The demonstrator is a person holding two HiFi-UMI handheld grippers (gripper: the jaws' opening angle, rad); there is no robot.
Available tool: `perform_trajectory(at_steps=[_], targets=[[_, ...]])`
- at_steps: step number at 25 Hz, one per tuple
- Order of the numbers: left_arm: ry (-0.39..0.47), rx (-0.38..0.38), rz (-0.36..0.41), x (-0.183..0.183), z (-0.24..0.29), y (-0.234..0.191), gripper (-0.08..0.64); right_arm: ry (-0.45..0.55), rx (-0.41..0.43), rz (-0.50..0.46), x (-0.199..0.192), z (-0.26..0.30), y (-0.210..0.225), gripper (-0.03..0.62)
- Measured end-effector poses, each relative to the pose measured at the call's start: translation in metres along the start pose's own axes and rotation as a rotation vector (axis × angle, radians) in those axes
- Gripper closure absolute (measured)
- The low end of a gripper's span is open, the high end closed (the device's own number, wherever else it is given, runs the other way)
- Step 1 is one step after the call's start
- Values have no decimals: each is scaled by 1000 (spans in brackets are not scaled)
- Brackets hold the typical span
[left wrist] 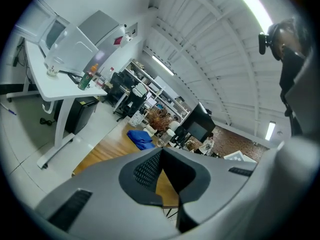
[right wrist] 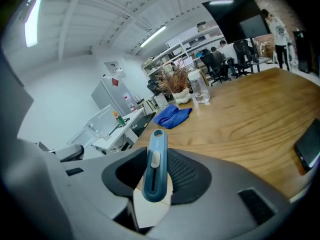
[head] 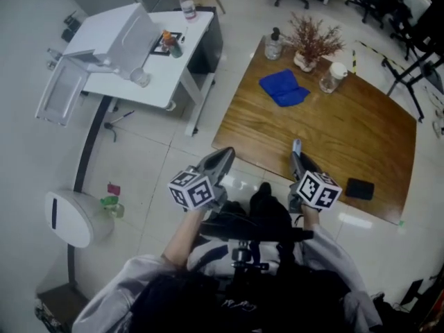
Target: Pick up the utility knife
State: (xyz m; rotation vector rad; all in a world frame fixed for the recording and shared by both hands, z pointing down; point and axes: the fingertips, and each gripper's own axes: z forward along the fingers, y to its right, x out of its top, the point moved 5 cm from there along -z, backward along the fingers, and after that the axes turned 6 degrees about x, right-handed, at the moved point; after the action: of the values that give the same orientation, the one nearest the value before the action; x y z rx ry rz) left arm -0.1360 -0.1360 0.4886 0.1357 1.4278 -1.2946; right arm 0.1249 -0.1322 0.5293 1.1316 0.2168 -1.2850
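Observation:
The utility knife is a slim blue one with a pale slider. My right gripper is shut on it, and the knife's rounded end with a hole sticks up past the jaws. In the head view the knife pokes out of the right gripper above the near edge of the wooden table. My left gripper hangs beside the table's near left corner. In its own view the left gripper has its jaw tips together with nothing between them.
On the wooden table lie a blue cloth, a black phone near the front right, a vase of dried twigs, a pump bottle and a lidded jar. A white desk stands to the left.

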Motion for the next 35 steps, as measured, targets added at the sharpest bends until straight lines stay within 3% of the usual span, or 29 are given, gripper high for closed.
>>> perform_trajectory(at_steps=[8, 15, 25, 35], targets=[[-64, -101, 35, -1, 28, 15, 554, 64, -71, 49, -2, -29, 9, 453], [-68, -171, -18, 3, 54, 20, 552, 69, -98, 50, 9, -28, 14, 453], [-62, -131, -43, 12, 72, 11, 552, 20, -100, 42, 19, -5, 33, 453], [-44, -39, -62, 19, 74, -6, 552, -158, -163, -65, -3, 34, 72, 453]])
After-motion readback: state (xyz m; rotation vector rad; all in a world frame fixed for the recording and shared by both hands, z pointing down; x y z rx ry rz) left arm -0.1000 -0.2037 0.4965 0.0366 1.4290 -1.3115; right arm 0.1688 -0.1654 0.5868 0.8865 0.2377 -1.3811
